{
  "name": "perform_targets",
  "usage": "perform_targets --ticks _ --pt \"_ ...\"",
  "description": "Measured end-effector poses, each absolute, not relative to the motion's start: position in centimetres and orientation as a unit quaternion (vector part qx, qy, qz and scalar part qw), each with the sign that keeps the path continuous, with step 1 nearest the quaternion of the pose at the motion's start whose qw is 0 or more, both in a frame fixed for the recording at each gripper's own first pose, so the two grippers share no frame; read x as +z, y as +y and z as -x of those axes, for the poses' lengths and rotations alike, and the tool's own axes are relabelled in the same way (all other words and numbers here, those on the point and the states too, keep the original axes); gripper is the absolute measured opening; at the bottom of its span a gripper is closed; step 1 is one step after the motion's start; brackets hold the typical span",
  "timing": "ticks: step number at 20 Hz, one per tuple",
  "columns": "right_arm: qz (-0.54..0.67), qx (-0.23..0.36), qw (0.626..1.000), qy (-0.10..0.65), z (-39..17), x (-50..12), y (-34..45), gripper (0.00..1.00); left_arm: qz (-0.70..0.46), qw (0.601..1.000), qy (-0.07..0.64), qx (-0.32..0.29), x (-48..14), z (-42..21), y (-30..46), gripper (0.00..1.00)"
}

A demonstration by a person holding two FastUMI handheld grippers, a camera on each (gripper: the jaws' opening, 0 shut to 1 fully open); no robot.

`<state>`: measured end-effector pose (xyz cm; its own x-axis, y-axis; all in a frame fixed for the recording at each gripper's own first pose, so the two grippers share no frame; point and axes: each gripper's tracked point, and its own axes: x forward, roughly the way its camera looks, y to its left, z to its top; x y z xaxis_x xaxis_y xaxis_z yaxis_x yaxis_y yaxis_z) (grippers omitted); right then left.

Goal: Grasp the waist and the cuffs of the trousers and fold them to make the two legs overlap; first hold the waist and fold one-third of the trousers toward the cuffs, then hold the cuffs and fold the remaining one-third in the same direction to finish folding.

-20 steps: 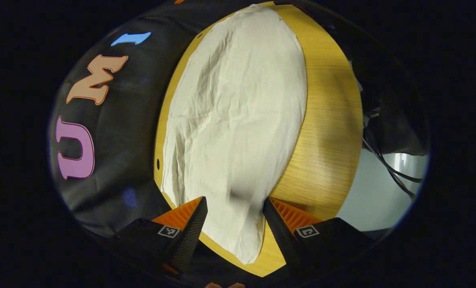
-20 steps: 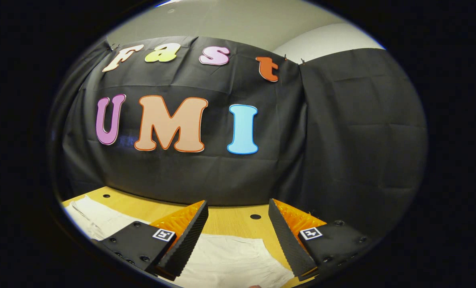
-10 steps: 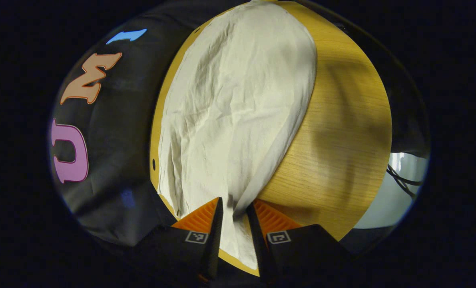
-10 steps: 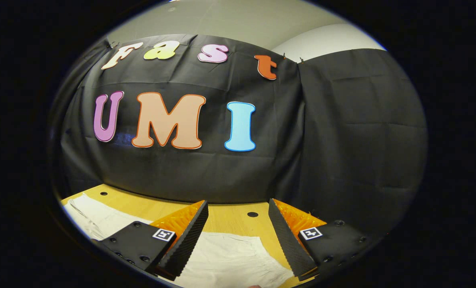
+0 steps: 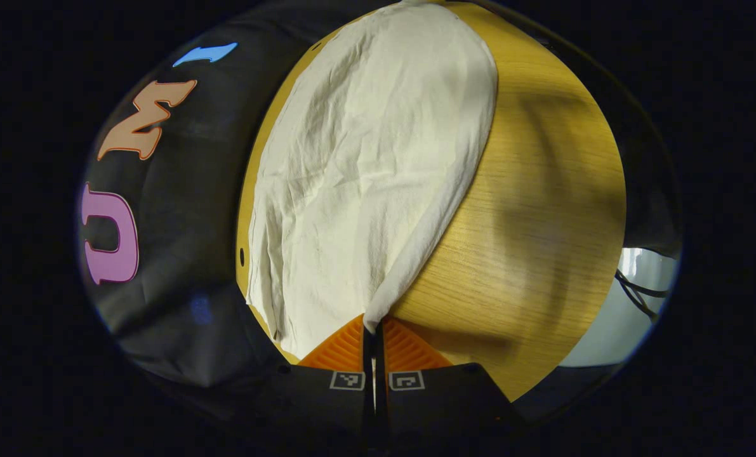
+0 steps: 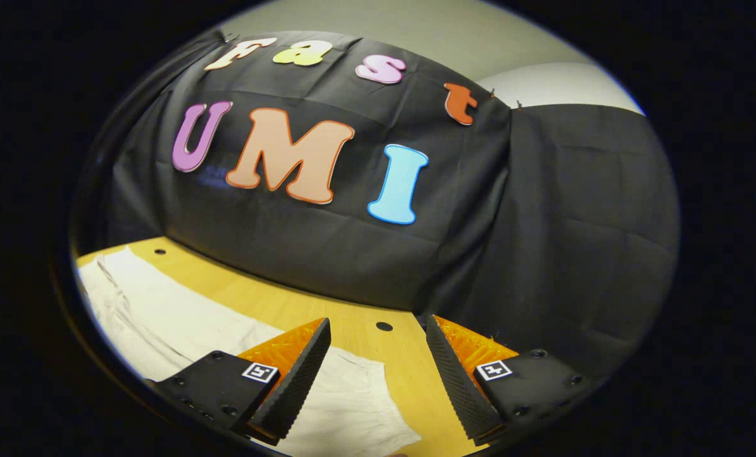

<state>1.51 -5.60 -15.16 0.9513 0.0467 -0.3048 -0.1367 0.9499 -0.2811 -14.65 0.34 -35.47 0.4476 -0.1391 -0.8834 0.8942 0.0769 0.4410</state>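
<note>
Wooden table (image 5: pixel 543 209): left tongs (image 5: pixel 373 330) pinching trousers (image 5: pixel 365 178) edge; right tongs (image 6: pixel 378 355) wide, empty.

black gripper bodies (image 6: pixel 530 381) with square markers, small screws.

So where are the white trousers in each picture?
Left gripper view: the crumpled white cloth trousers run up the middle, with one edge pinched by the left gripper.
Right gripper view: they lie at lower left, passing under the open right gripper.
Shared landmark: the yellow wooden table under them.
</note>
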Motion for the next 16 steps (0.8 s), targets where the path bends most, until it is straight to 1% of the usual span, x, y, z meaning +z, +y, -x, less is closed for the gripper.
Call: perform_targets --ticks 8,16 --pt "0.272 0.125 0.928 0.221 4.3 -21.5 -8.3 0.98 -0.565 0.651 0.329 -0.386 -35.7 14.3 0.4 0.00" --pt "0.365 0.201 0.867 0.274 9.8 -27.0 -9.3 0.98 -0.571 0.653 0.327 -0.373 -35.8 14.3 0.4 0.00"
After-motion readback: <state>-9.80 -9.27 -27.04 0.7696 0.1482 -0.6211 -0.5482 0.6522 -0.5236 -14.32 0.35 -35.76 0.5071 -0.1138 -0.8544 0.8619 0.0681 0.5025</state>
